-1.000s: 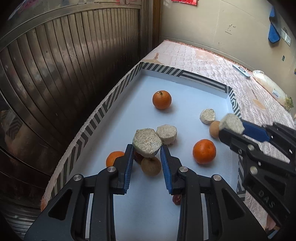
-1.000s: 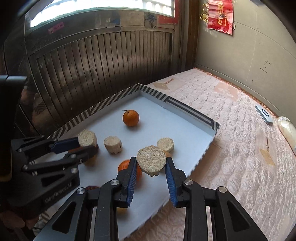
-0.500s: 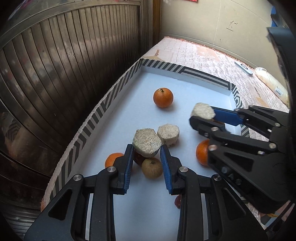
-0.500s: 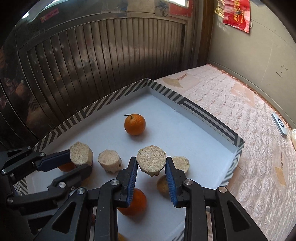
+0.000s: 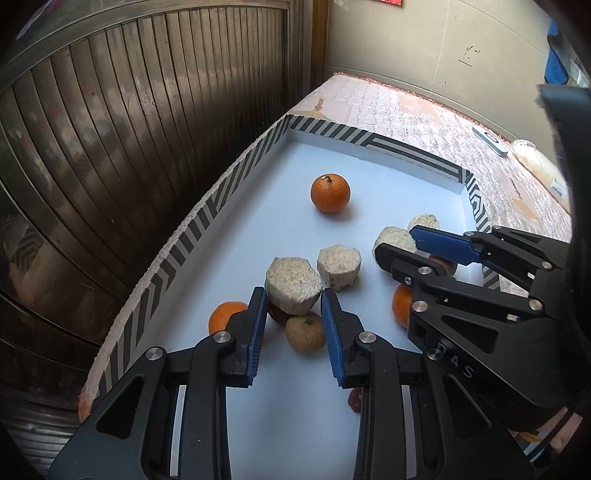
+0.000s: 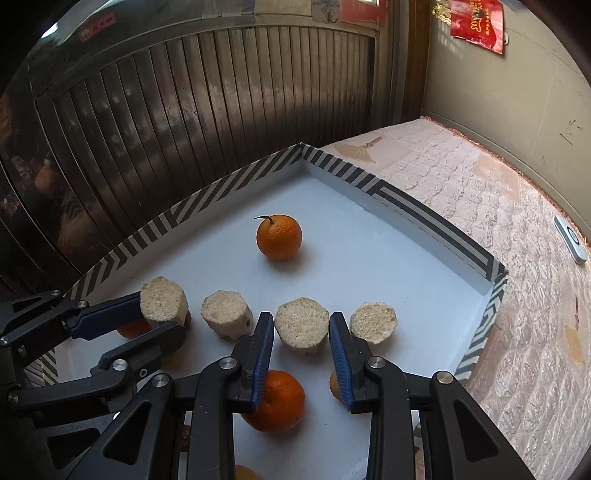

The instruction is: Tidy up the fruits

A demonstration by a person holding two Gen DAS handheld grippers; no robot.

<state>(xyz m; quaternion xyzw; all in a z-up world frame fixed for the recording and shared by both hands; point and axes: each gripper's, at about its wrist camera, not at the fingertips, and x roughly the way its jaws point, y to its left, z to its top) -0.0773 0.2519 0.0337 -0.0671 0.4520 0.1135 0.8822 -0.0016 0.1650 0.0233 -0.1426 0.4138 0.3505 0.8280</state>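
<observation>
Comparing with the previous half second, the right gripper (image 6: 301,334) is found lower and further into the white foam tray with black-and-white striped rim (image 5: 207,206), its jaws clamped on a pale hexagonal cut stalk piece (image 6: 301,325). The left gripper (image 5: 293,295) is unchanged, closed on a second pale hexagonal stalk piece (image 5: 291,284). Two loose stalk pieces (image 6: 226,314) are recorded on the tray floor, with a stemmed orange (image 5: 330,192) well apart at the far end. The tray is set on a pink quilted mattress (image 6: 480,192), beside a dark ribbed metal shutter (image 5: 129,122) and a grey wall. A brownish round fruit (image 5: 306,332) is shown only in the left view; a red wall hanging (image 6: 476,24) only in the right.
</observation>
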